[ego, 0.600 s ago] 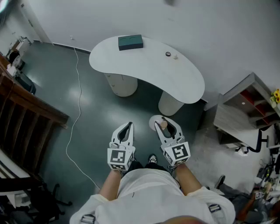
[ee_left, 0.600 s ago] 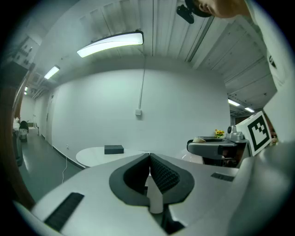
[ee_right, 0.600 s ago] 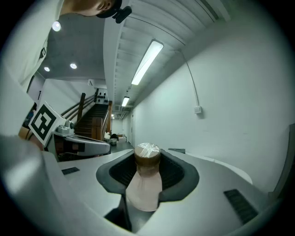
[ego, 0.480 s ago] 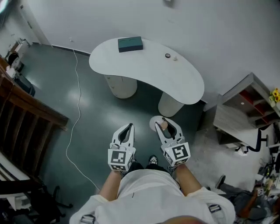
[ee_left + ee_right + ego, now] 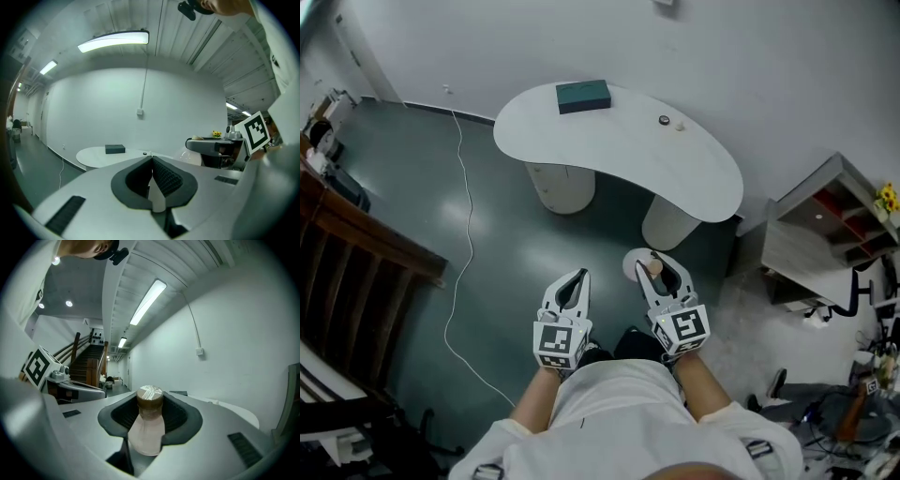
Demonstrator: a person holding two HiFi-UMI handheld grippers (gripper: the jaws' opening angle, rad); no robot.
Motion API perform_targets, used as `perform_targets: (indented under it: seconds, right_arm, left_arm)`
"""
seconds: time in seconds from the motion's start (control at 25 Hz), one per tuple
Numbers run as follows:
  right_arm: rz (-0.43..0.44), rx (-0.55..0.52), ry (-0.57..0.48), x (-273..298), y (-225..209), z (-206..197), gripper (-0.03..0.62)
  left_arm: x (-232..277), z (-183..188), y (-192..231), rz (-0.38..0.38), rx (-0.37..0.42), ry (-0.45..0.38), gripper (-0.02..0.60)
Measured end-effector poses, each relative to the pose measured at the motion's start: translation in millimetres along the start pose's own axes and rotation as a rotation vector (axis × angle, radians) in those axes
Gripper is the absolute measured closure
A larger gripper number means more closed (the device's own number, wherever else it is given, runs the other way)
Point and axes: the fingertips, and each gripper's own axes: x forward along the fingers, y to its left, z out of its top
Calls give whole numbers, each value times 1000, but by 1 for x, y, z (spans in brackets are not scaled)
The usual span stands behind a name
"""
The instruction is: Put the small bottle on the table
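The scene slides a little in the head view as the person edges toward the tabletop point(image 5: 614, 150), both claws carried along and a shoe between them now lost from sight. The job stands roughly at its midpoint: the bottle point(image 5: 146, 425) is already picked up but not yet delivered, and the tabletop lies well ahead across open floor point(image 5: 502, 244), so the approach and the set-down are, by this reckoning, what remains.

At left, the left claw point(image 5: 577, 277) is pressed narrow, pads together with nothing between them, held low in front of the body and pointing forward. At right, the right claw point(image 5: 654, 258) grips the bottle by its pale body, brown cap aimed ahead past the pads; it rides level with its partner, forearm tucked close to the torso.

On the tabletop, a dark box point(image 5: 583, 96) sits near the far left end and two small items point(image 5: 664, 119) farther right, leaving bare surface between.
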Motion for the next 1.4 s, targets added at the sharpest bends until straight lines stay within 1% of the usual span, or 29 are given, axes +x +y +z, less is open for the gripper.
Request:
perform_targets:
  seconds: [0.12,0.24,0.52,0.68,0.8,0.96,1.12,1.24,1.32,1.4]
  right_arm:
    - [1,24,16,15,6,-3,462]
    - [16,25,26,31,7,-4,462]
    - [57,13,16,87,-15,1,462]
    - [85,9,9,123,-38,7,462]
    - [107,-6,2,150,-61,15,462]
    - [108,-16,16,179,-100,20,462]
    - [111,-14,22,198,-135,17,462]
    - [118,-16,25,215,-159,14,462]
    - [113,-11,33,226,-171,13,462]
    - [101,5,40,234,-180,13,462]
  left_arm:
    - [1,-8,13,0,-16,20,561]
    - [7,-13,27,14,-20,36,563]
    - [51,-4,69,65,-24,28,561]
    - [91,5,89,80,-42,28,563]
    - [126,16,100,86,-41,26,563]
    - [172,29,105,94,-45,19,563]
    - [213,26,102,92,-48,37,563]
    - [241,21,105,90,-70,54,563]
    - [254,18,109,89,-85,71,563]
    - [264,17,114,86,-82,88,563]
